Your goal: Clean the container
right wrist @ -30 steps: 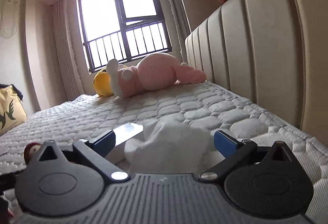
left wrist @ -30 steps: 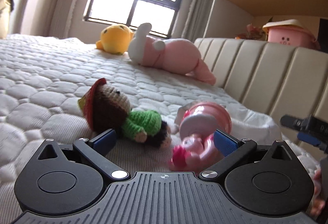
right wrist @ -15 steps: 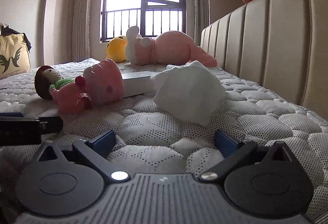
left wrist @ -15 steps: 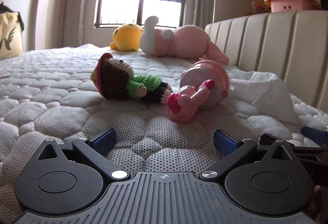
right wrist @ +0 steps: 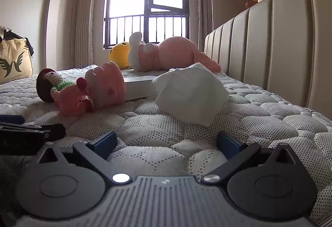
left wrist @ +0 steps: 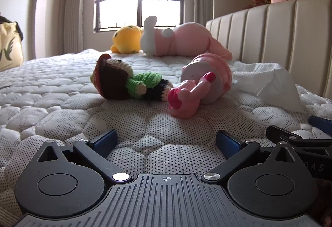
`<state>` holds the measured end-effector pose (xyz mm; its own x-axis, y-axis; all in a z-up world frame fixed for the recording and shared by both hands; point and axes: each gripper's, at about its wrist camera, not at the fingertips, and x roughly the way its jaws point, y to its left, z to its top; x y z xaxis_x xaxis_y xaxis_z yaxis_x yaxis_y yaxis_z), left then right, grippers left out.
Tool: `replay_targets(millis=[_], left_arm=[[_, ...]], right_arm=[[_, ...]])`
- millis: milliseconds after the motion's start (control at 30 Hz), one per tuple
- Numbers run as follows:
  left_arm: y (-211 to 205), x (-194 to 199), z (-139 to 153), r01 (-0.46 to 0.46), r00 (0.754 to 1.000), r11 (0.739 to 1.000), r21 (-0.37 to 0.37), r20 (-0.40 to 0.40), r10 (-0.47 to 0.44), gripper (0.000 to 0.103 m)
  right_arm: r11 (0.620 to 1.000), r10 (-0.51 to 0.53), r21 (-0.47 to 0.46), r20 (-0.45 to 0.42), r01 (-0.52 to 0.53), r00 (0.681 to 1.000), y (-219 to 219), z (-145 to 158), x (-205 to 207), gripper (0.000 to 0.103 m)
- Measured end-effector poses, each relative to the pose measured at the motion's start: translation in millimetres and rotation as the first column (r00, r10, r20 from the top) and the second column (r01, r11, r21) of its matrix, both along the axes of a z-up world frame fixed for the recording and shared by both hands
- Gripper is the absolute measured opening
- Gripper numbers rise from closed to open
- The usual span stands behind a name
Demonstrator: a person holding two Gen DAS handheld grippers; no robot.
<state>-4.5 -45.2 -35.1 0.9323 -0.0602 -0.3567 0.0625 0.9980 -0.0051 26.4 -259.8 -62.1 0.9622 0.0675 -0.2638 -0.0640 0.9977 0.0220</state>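
**Pink container lies tipped on the mattress, both grippers low and empty**

The pink container (left wrist: 207, 79) lies on its side on the quilted mattress (left wrist: 62, 106), a pink figure toy (left wrist: 182, 100) touching its near end. A crocheted doll (left wrist: 124, 81) lies just beside it to the left, a crumpled white tissue (right wrist: 191, 92) to its right, and a flat white box (right wrist: 139, 85) behind it. Further back rest a pink plush (left wrist: 182, 40) and a yellow plush (left wrist: 126, 40) below the window (right wrist: 147, 9). The padded headboard (right wrist: 280, 40) runs along the right. The left gripper (left wrist: 166, 140) and the right gripper (right wrist: 166, 140) sit close above the mattress, side by side, fingers spread wide and holding nothing.
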Motion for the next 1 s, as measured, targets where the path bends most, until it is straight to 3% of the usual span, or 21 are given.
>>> replay_targets(millis=[1000], left_arm=[[1,0,0,0.006,1.0,1.0,0.01,0.004,-0.006,0.103]], right_arm=[[1.0,-0.011,-0.002,-0.001,0.011,1.0,11,2,-6,0.103]])
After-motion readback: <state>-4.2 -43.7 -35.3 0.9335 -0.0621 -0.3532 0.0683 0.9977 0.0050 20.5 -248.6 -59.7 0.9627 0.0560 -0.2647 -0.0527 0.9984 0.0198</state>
